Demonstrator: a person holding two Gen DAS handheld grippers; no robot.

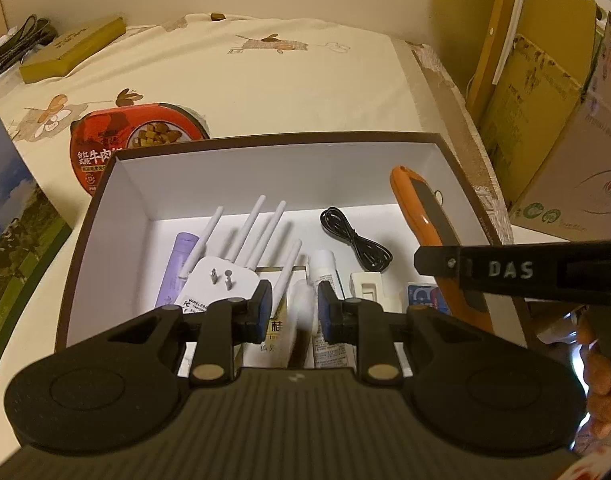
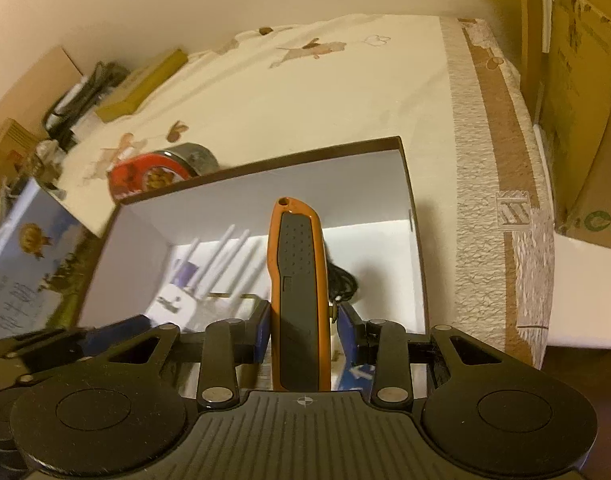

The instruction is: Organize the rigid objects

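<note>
A brown box with white inner walls (image 1: 265,142) holds a white plug-in router with antennas (image 1: 221,276), a purple tube (image 1: 177,268), a coiled black cable (image 1: 357,240) and small packs. My left gripper (image 1: 295,308) hovers over its near side with the jaws a little apart. A blurred white object (image 1: 303,304) sits between them, clear of the left pad. My right gripper (image 2: 303,320) is shut on an orange and grey utility knife (image 2: 299,264), held upright above the box's right side. That knife (image 1: 417,208) and one right finger (image 1: 437,260) show in the left wrist view.
A red instant-food bowl (image 1: 137,136) stands behind the box on the patterned cloth (image 1: 265,72). A picture-printed carton (image 1: 13,220) lies to the left, an olive flat box (image 1: 73,48) at the back left. Cardboard boxes (image 1: 545,120) stand past the table's right edge.
</note>
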